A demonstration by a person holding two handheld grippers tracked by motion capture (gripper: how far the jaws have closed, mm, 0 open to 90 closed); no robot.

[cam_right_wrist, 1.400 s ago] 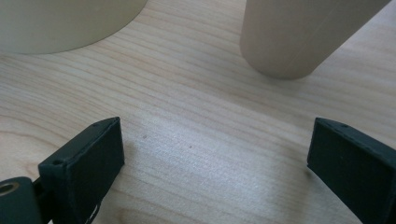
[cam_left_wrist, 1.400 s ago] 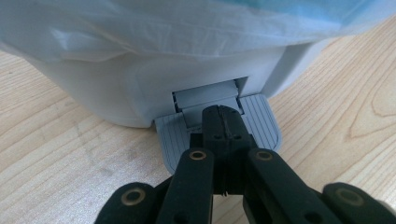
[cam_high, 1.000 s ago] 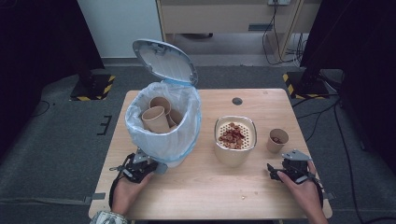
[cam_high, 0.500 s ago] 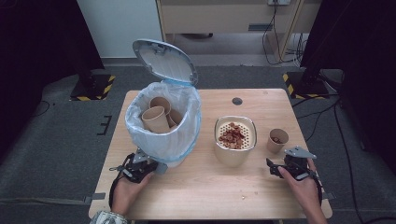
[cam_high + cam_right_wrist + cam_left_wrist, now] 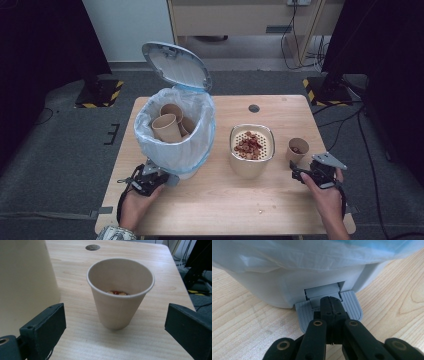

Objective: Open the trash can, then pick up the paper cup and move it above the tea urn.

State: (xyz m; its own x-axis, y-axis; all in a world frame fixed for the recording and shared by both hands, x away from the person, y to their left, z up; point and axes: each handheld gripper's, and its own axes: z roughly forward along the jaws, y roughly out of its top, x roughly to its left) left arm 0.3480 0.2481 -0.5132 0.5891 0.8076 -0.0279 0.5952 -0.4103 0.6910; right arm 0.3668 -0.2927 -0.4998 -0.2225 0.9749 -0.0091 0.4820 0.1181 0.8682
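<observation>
We see the left hand-held gripper clenched tight with nothing between its jaws, its tip resting on the grey pedal at the foot of the white bin; the bin stands at the left of the counter with its lid tilted up, a pale liner draped over its rim and several paper cups inside. The right hand-held gripper is released, its jaws having just been opening wider; they stand well apart on either side of a small paper cup, which sits upright on the counter near its right edge and touches neither pad. We make out a few bits at the bottom of that cup, perhaps food scraps, though the view there is poor. Just beside the cup, toward the middle, stands a cream container holding reddish-brown pieces.
</observation>
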